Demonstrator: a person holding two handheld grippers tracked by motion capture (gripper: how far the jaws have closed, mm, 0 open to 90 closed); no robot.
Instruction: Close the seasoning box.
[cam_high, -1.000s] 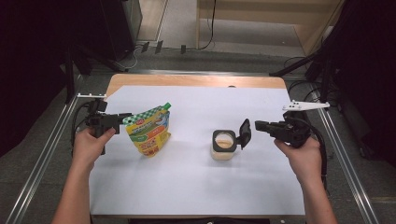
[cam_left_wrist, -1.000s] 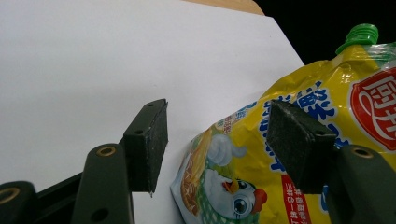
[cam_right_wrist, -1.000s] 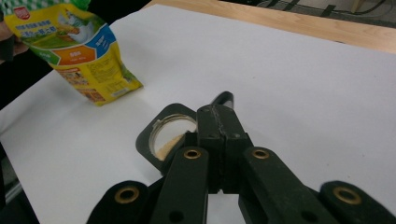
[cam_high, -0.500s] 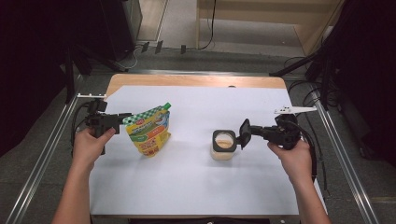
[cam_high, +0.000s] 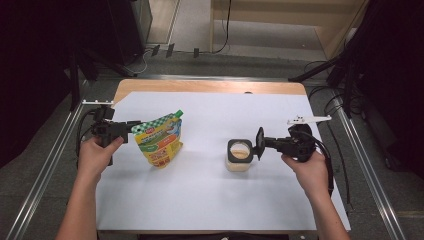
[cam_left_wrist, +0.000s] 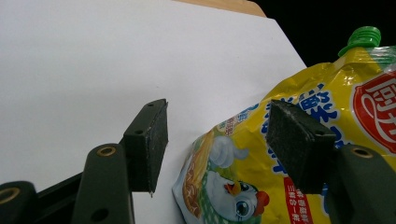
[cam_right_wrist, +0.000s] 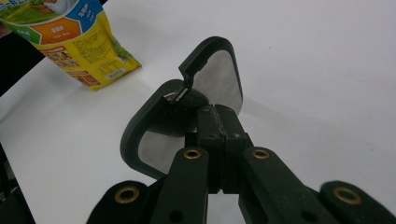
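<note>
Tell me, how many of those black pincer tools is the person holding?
2. The left gripper is at the table's left, its open jaws around the edge of the yellow pouch. The right gripper is at the right, shut on the black lid beside the square jar.

Two tongs were in use, one per hand: the left tongs (cam_high: 131, 123) and the right tongs (cam_high: 262, 143). Two hands came up from the near edge of the desk (cam_high: 200, 200), a left hand (cam_high: 95, 155) and a right hand (cam_high: 307, 167). One yellow pouch (cam_high: 159, 141) stood there, bearing one green cap (cam_left_wrist: 360, 38). To the right of the pouch stood one square container (cam_high: 239, 155), and just to the right of that container one black lid (cam_high: 259, 143). One white sheet (cam_high: 210, 115) covered the desk. Left and right of the desk ran two metal rails (cam_high: 45, 170), one on each side.
</note>
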